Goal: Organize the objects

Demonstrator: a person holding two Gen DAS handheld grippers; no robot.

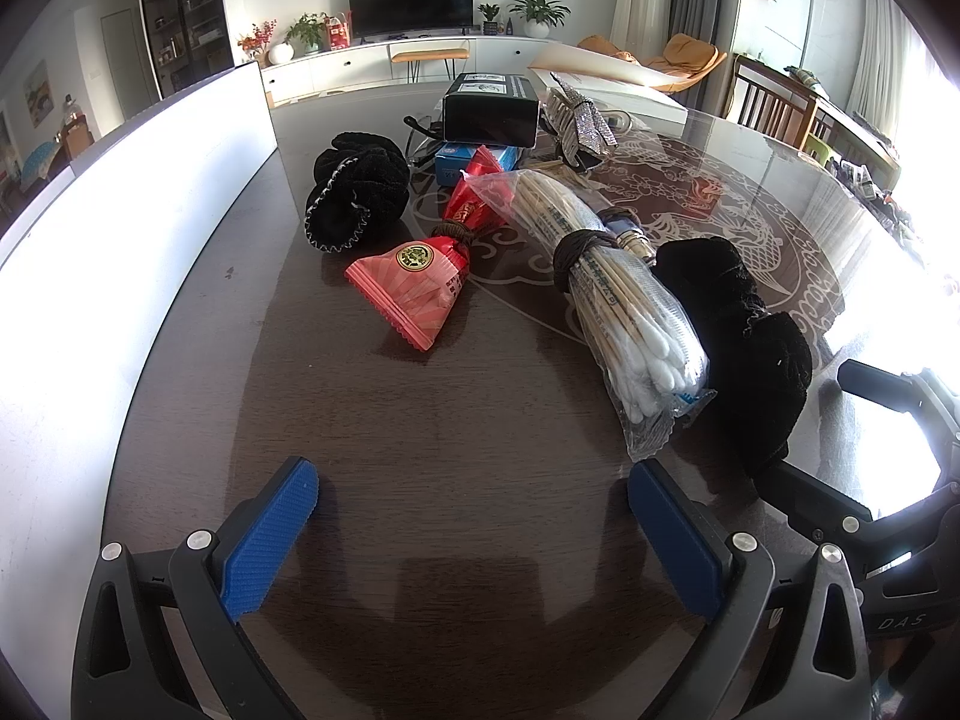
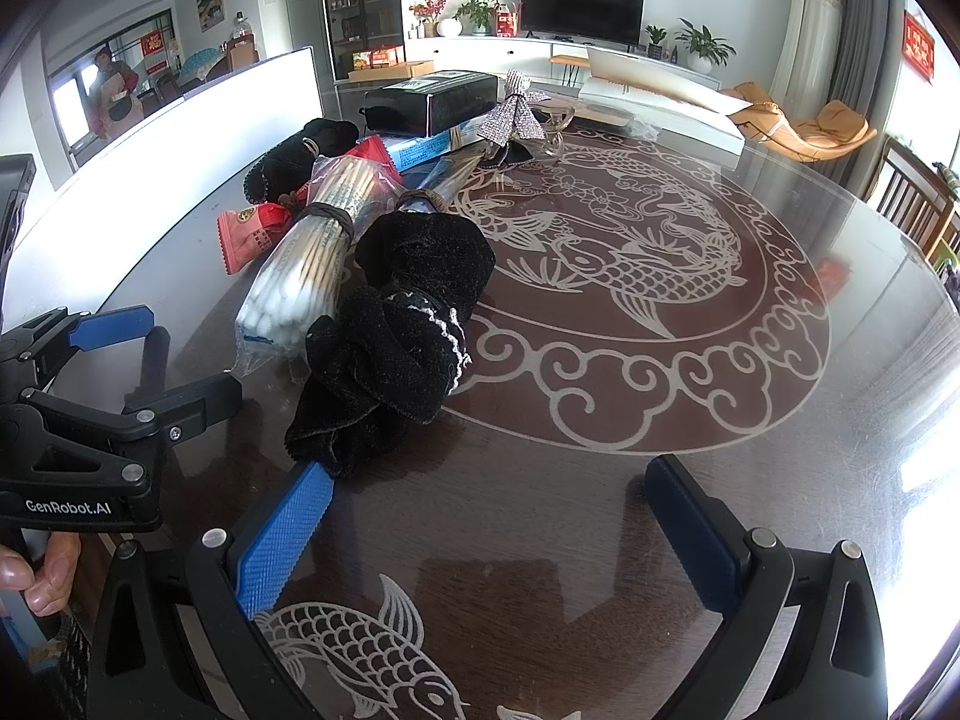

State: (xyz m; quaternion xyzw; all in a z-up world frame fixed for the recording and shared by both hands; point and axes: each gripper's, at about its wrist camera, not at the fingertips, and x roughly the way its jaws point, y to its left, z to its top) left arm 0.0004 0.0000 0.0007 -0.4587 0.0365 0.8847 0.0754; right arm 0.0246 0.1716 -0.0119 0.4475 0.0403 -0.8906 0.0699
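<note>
In the left wrist view, the left gripper (image 1: 474, 516) is nearest, its blue-padded jaws spread wide with nothing between them, low over the dark worktop (image 1: 420, 420). At the right edge the other tool's black body carries the letters "DAS"; the rest of that marking is cut off. Ahead lies a red snack packet (image 1: 420, 285) with a round gold emblem, cinched at the middle by a brown band; its small print is too blurred to read. Beside it a clear bag of cotton swabs (image 1: 624, 300), wooden sticks with white tips, is bound by a similar band, its blue lettering unreadable. A black velvet bundle (image 1: 744, 348) touches the bag's right side, and another black bundle (image 1: 357, 195) sits farther back, left.

In the right wrist view, the right gripper (image 2: 489, 531) also stands released, holding nothing; its left pad touches or just overlaps the velvet bundle's (image 2: 396, 348) near end, which shows white zigzag trim. The left tool reads "GenRobot.AI". The cotton swabs (image 2: 300, 276) lie just left of the bundle, partly hiding the red packet (image 2: 246, 237). Behind them are a black box (image 2: 432, 102) and a glittery silver bow (image 2: 513, 114).
</note>
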